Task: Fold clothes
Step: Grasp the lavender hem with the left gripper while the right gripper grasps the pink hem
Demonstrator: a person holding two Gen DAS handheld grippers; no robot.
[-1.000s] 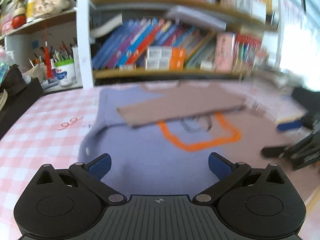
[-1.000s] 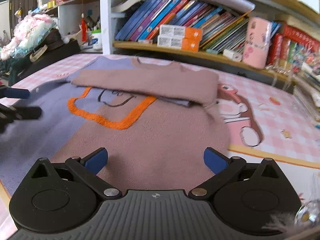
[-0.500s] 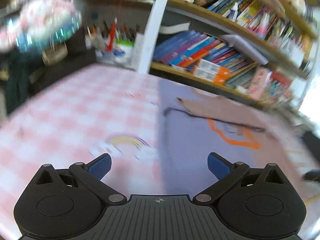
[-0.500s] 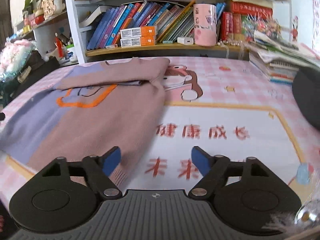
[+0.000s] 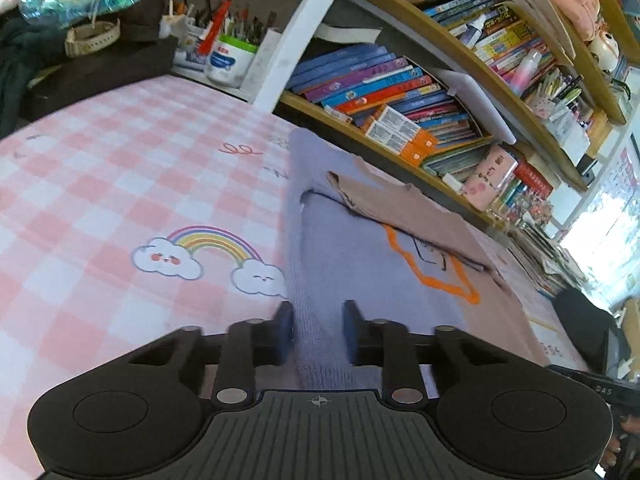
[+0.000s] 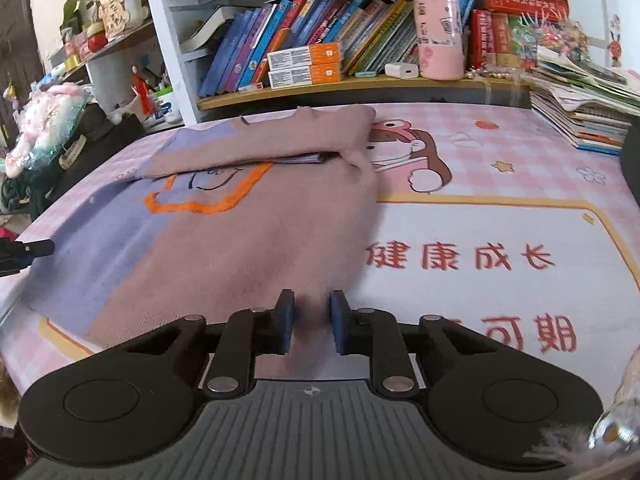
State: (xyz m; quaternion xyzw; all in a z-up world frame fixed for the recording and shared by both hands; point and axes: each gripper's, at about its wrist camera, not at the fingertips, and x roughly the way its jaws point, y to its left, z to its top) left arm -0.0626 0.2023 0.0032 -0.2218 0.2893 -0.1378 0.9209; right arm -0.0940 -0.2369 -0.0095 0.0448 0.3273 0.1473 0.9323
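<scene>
A lilac and dusty-pink sweater (image 5: 360, 256) with an orange outline lies flat on the pink checked tabletop, both sleeves folded across its chest. My left gripper (image 5: 318, 334) is shut on the lilac hem corner. In the right wrist view the sweater (image 6: 240, 216) spreads left of centre; my right gripper (image 6: 311, 320) is shut on the pink hem corner. The left gripper's fingertips (image 6: 34, 248) show at the far left edge, on the lilac side.
A bookshelf (image 6: 320, 60) with books and orange boxes runs along the table's far edge. A pen pot (image 5: 230, 60) and dark clutter stand at the far left. A stack of magazines (image 6: 580, 112) sits at the right. The table mat (image 6: 480, 216) carries cartoon prints.
Both grippers moved outward and down to the sweater's bottom hem corners and closed from wide open onto the fabric.
</scene>
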